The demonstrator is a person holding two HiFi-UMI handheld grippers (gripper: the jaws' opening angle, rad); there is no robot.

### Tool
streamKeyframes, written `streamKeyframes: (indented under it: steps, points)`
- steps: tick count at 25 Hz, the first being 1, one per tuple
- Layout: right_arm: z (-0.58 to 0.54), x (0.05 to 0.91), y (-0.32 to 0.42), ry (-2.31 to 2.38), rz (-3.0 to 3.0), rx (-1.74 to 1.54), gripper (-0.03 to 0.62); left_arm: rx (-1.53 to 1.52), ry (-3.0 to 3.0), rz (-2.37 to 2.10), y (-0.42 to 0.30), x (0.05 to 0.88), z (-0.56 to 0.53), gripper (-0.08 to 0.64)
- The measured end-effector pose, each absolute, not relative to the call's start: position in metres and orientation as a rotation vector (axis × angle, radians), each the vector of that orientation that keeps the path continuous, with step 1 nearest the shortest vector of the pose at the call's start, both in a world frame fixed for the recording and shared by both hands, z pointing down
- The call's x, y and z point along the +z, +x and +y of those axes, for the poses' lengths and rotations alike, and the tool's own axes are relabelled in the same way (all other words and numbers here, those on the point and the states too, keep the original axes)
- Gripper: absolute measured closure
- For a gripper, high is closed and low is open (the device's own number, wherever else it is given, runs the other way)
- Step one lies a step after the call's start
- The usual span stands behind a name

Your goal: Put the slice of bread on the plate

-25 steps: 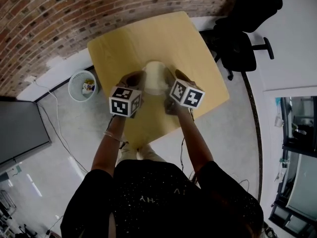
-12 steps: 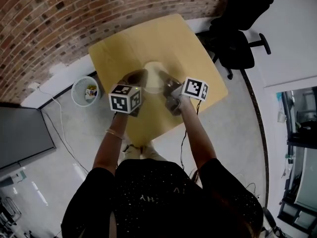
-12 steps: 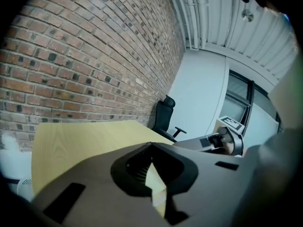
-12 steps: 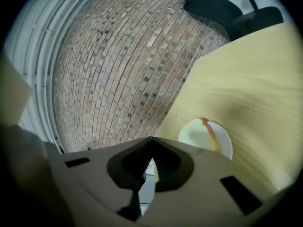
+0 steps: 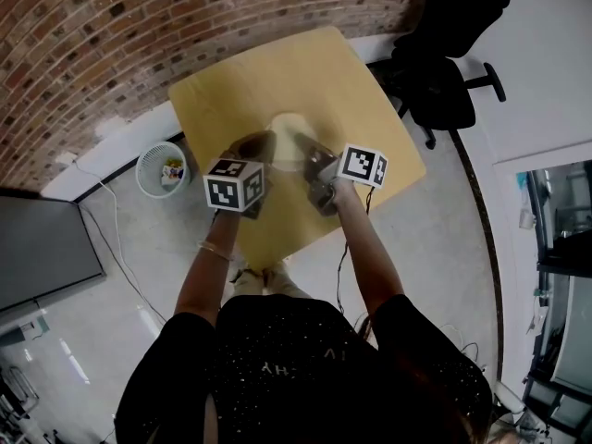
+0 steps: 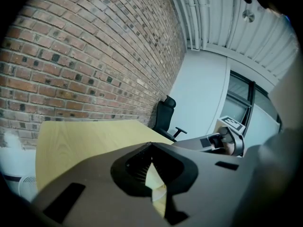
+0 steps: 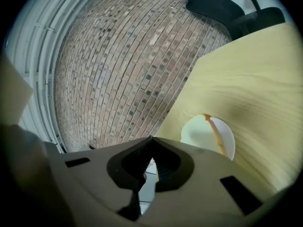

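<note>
A white plate (image 7: 227, 141) sits near the middle of the yellow table (image 5: 277, 72). The pale slice of bread (image 7: 199, 134) lies flat on the plate, its brown crust edge running across it. In the head view the plate (image 5: 289, 126) shows just beyond both grippers. My right gripper (image 7: 151, 141) is shut with nothing in it, and hovers short of the plate, level with its near right rim (image 5: 303, 146). My left gripper (image 6: 151, 144) is also shut and empty, at the plate's near left side (image 5: 263, 143). The left gripper view catches the right gripper (image 6: 222, 141) beside it.
A brick wall runs behind the table. A white waste bin (image 5: 165, 167) stands on the floor at the left. A black office chair (image 5: 444, 72) is past the table's right corner. A dark screen (image 5: 42, 248) is at the far left. The near table edge lies under my hands.
My right gripper has rolled and drawn back to the right, away from the plate. The left gripper has barely moved. The bread stays on the plate.
</note>
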State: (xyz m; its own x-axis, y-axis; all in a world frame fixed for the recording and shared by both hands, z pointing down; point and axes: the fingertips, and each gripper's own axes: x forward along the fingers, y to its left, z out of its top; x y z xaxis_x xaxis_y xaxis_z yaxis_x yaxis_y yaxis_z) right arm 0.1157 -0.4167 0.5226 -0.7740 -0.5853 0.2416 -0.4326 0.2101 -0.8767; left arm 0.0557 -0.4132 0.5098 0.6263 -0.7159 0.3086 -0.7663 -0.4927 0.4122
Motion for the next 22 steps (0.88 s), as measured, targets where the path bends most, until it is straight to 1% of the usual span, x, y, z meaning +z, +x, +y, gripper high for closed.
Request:
streamKeyframes:
  steps: [6,22]
  points:
    - [-0.4153,0.5232,0.121,-1.059,2.33,-1.581,0.58,0.131,2.329,-1.163,0.0546,0.5097,-0.409,0.551]
    - [-0.4091,0.5187,0.117,-1.061,2.369,-1.567,0.58,0.136,2.336,-1.158,0.0548,0.5069,-0.4063,0.551]
